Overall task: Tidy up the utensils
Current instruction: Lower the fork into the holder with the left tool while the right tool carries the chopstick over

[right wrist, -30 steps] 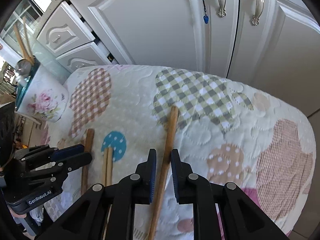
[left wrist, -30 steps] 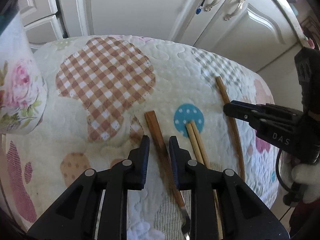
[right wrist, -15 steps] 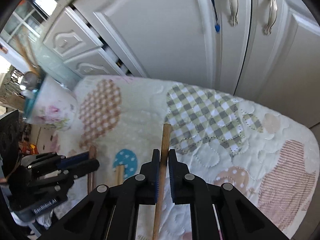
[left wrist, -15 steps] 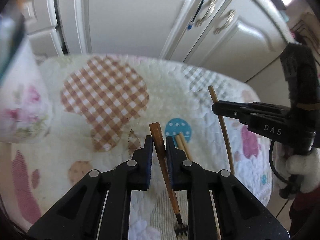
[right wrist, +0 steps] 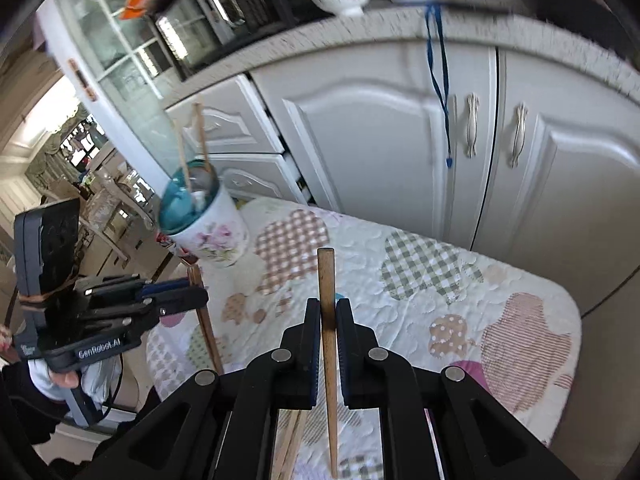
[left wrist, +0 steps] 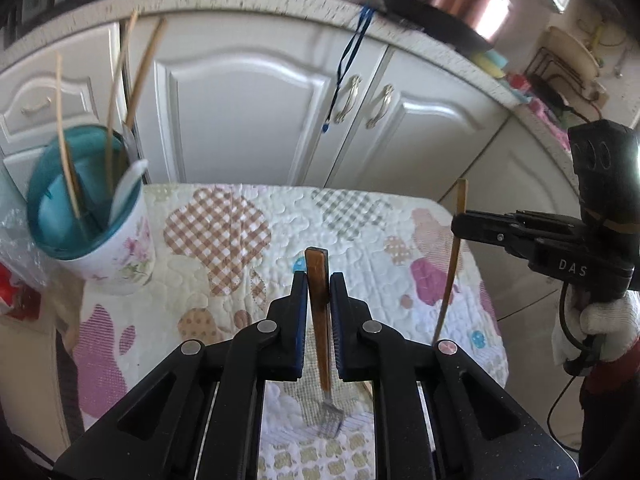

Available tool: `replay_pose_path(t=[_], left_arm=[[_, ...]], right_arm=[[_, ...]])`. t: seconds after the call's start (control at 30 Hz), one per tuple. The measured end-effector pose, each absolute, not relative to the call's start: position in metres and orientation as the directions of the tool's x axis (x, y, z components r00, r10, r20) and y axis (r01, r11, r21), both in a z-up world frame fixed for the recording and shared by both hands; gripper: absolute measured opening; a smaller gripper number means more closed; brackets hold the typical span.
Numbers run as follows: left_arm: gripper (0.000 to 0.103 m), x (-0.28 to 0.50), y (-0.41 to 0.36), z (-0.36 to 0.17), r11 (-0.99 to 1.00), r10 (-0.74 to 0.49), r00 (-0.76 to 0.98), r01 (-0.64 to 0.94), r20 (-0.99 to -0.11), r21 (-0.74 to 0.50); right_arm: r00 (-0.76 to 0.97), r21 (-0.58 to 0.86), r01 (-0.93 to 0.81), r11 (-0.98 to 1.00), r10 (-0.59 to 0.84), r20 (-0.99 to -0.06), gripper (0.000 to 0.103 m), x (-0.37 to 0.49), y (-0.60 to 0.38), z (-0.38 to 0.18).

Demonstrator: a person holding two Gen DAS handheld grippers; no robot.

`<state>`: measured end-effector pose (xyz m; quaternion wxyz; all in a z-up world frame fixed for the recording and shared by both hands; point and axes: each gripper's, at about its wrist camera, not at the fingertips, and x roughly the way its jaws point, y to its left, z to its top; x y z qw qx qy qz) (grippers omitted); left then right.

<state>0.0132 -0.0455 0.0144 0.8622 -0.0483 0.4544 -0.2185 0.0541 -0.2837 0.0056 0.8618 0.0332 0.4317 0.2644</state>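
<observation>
Pinching a wooden-handled fork (left wrist: 319, 312) near the top of its handle, the left hand-held gripper (left wrist: 319, 296) is clenched on it, tines hanging below the jaws above the quilted desk (left wrist: 360, 216). The right hand-held gripper (right wrist: 328, 322) is clamped the same way on a thin wooden stick (right wrist: 329, 344), probably a chopstick, held near its upper end. Both pieces look light and stiff, with smooth, narrow shafts that could swivel or slip in the pads; a hold nearer the middle would likely steady them. The floral cup (left wrist: 116, 256) with other utensils stands at the desk's far left corner, well apart from both.
</observation>
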Motion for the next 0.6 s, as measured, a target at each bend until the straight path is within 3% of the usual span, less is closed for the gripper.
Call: replay_pose_path(t=[0.6], left_arm=[[0.009,-0.012,-0.015,0.062,0.925,-0.374,0.604,0.297,-0.703,-0.237]], right_arm=[[0.548,0.229,-0.497,0.837,0.507,-0.665,0.007,0.02,-0.266,0.054]])
